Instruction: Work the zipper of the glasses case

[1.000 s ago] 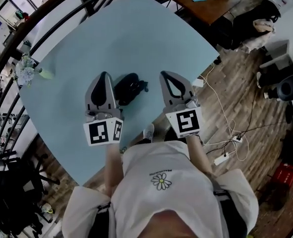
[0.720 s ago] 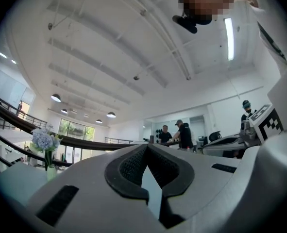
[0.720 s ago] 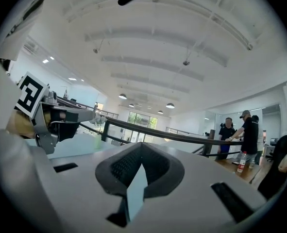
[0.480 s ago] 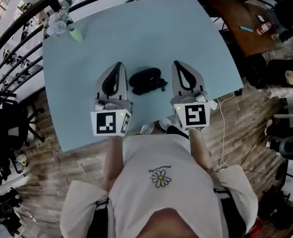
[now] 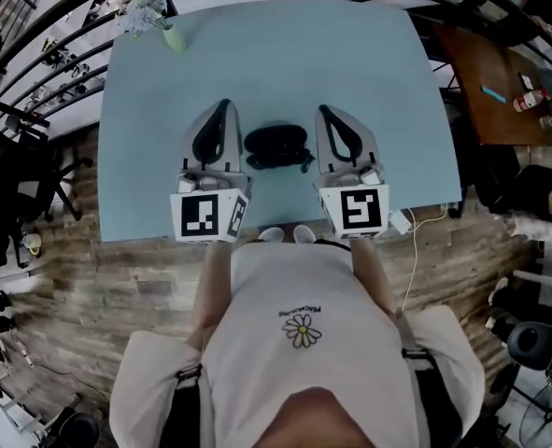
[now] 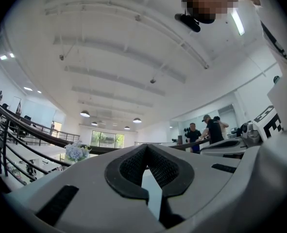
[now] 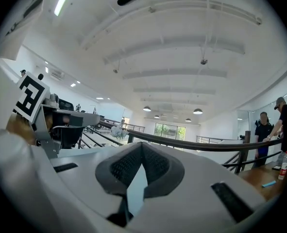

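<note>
In the head view the black glasses case (image 5: 277,147) lies on the light blue table (image 5: 285,54) near its front edge. Neither gripper touches it. My left gripper (image 5: 223,105) hovers just left of the case and my right gripper (image 5: 323,110) just right of it, both pointing away from the person. Nothing is between the jaws of either one. In the left gripper view the left gripper (image 6: 145,147) has its pads meeting at the tip. The right gripper (image 7: 142,144) looks the same in the right gripper view. Both gripper views look out over the room, so the case is hidden in them.
A small vase of pale flowers (image 5: 149,12) stands at the table's far left corner. A dark railing (image 5: 51,73) curves round the table's left and far sides. A brown desk (image 5: 500,82) with small items stands to the right. People (image 6: 209,127) stand far off.
The head view has swung, so the table now sits square in front of the person. Both grippers turned with it and stay on either side of the case, jaws shut throughout.
</note>
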`<action>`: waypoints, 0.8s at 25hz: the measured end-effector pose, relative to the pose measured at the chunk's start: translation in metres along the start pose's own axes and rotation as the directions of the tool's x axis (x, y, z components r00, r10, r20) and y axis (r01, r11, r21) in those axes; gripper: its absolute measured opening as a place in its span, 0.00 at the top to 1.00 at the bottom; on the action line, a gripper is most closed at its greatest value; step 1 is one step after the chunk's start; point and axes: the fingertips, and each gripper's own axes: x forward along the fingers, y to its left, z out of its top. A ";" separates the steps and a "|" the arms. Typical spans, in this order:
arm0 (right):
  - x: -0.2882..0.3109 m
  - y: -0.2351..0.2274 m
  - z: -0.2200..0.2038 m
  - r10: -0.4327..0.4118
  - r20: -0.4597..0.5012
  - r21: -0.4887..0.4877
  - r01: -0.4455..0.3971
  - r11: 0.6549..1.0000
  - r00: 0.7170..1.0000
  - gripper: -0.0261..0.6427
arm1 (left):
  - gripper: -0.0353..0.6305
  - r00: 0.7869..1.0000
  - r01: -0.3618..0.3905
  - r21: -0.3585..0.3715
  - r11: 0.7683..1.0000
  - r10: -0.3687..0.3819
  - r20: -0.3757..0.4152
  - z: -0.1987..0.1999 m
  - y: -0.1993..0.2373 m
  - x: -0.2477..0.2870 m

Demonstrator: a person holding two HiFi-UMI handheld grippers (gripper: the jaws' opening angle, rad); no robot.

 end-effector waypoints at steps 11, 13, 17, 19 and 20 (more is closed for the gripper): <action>-0.017 -0.010 -0.023 0.015 -0.082 0.016 -0.014 1.000 0.997 0.95 | 0.92 0.996 0.048 0.042 0.998 -0.045 -0.074 -0.019 -0.001 0.024; -0.019 -0.005 -0.029 0.023 -0.093 0.015 -0.022 1.000 0.995 0.95 | 0.92 0.984 0.079 0.013 0.997 -0.076 -0.160 -0.051 0.008 0.037; -0.022 0.016 -0.055 0.079 -0.144 0.062 -0.071 0.996 0.986 0.95 | 0.92 0.932 0.064 -0.095 0.993 -0.093 -0.351 -0.119 0.022 0.051; -0.022 0.032 -0.078 0.123 -0.183 0.092 -0.107 0.990 0.975 0.95 | 0.92 0.905 0.062 -0.120 0.991 -0.106 -0.412 -0.143 0.023 0.051; -0.022 0.039 -0.090 0.140 -0.204 0.112 -0.119 0.987 0.969 0.95 | 0.92 0.892 0.069 -0.123 0.990 -0.116 -0.437 -0.152 0.021 0.052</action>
